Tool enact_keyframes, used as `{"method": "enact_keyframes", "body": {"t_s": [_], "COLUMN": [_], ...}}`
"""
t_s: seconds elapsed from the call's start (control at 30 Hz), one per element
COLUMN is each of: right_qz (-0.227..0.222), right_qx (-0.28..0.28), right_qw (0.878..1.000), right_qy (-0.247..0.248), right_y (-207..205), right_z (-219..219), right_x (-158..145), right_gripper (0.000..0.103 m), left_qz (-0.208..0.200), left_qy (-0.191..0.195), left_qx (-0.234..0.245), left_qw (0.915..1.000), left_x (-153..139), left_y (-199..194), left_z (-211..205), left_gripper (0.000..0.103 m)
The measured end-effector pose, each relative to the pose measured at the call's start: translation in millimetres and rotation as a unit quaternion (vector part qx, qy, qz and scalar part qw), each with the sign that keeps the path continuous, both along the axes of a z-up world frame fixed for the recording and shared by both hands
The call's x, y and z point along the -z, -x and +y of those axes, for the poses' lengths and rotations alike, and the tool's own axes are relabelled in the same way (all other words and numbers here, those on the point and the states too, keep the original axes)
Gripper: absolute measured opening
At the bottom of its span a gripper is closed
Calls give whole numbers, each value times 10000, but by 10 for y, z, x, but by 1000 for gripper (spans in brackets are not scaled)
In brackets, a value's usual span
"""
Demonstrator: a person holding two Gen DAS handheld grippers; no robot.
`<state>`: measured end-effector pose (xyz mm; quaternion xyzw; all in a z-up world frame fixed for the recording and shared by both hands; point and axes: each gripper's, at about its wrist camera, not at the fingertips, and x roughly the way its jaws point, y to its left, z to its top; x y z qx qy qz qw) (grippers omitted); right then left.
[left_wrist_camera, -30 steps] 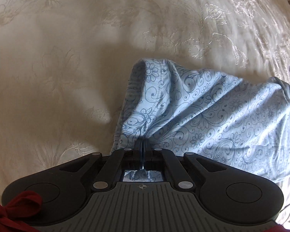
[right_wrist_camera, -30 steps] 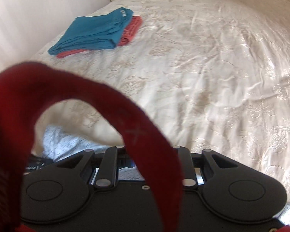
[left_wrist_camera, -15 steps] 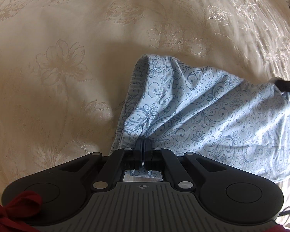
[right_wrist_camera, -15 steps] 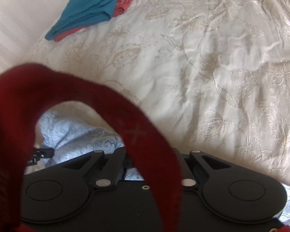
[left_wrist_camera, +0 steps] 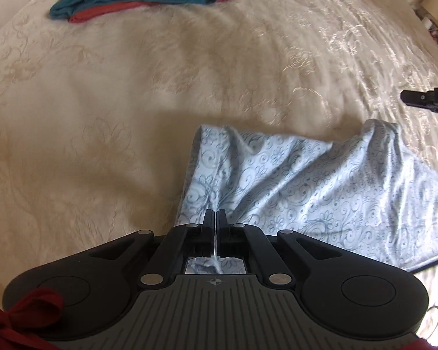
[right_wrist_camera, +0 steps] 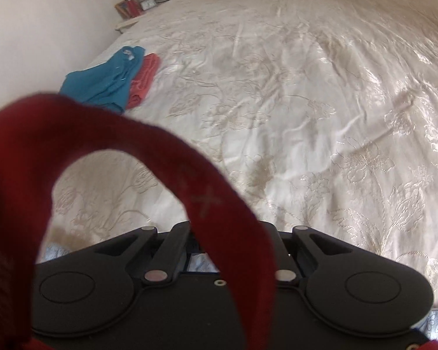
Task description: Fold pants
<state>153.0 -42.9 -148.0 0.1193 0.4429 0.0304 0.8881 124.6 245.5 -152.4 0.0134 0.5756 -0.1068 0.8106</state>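
Surface: a cream bedspread [right_wrist_camera: 292, 93] with embroidered floral sheen covers the bed, wrinkled throughout. The pale blue patterned pants [left_wrist_camera: 306, 180] lie bunched on it, one edge pinched between the closed fingers of the left gripper [left_wrist_camera: 216, 217]. The right gripper [right_wrist_camera: 236, 250] is masked by a red strap [right_wrist_camera: 149, 145]; its state cannot be determined. Folded teal and coral garments [right_wrist_camera: 111, 78] sit near the wall-side edge. A cluttered nightstand [right_wrist_camera: 140, 3] stands beyond.

We find no readable text; only a faint cross mark shows on the red strap [right_wrist_camera: 207, 201] up close.
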Motion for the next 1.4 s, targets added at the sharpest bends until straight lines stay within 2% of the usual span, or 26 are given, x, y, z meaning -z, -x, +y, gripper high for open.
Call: {"method": "enact_keyframes", "body": {"t_s": [0.13,0.23,0.3,0.33,0.43,0.6,0.73,0.83,0.9,1.0,1.03,1.07,1.13,1.27,1.4], "right_qz": [81,252,406,479,568,845,1235,1354,1315,1086,1022,944,775,534,427], "right_qx": [-207,-461,-558,-595,-735,-630,-857,-1096,-1136,-756,-599,-405,-41,635,1267], "right_qw": [9995,9985,9976,9971,9955,9943,9884,9846,9848,9911,9928,9945,9967,9965,9910], "right_qy": [-219,-128,-92,-61,161,184,212,153,65,-137,-180,-220,-232,-113,27], "right_y": [269,424,521,550,626,773,1009,1221,1342,1496,1529,1567,1661,1807,2016], "right_z": [234,466,572,606,692,699,740,762,731,531,446,333,98,-502,-1182], "right_x": [0,84,162,199,270,444,618,624,549,424,390,350,287,153,70], "right_gripper": [19,19,19,19,19,19,19,19,19,19,22,31,41,41,41], "left_qz": [-76,-187,-159,-64,279,163,167,130,57,-63,-90,-111,-129,-82,4], "left_qy": [147,199,-81,-104,334,292,309,104,100,121,158,206,308,447,494], "left_qx": [237,418,181,-15,-437,-432,-642,-821,-946,-960,-941,-915,-825,-479,-132], "left_qw": [9996,9988,9997,9999,9981,9985,9973,9965,9954,9953,9954,9955,9960,9978,9987], "left_x": [45,126,259,331,444,383,317,254,154,11,-24,-63,-120,-137,-109], "left_y": [-192,-355,-520,-606,-750,-638,-551,-493,-401,-240,-215,-164,-59,132,357], "left_z": [-162,-301,-309,-267,-108,-97,-43,-17,19,-56,-132,-216,-440,-1008,-1634], "left_gripper": [2,2,2,2,2,2,2,2,2,2,2,2,2,2,2]}}
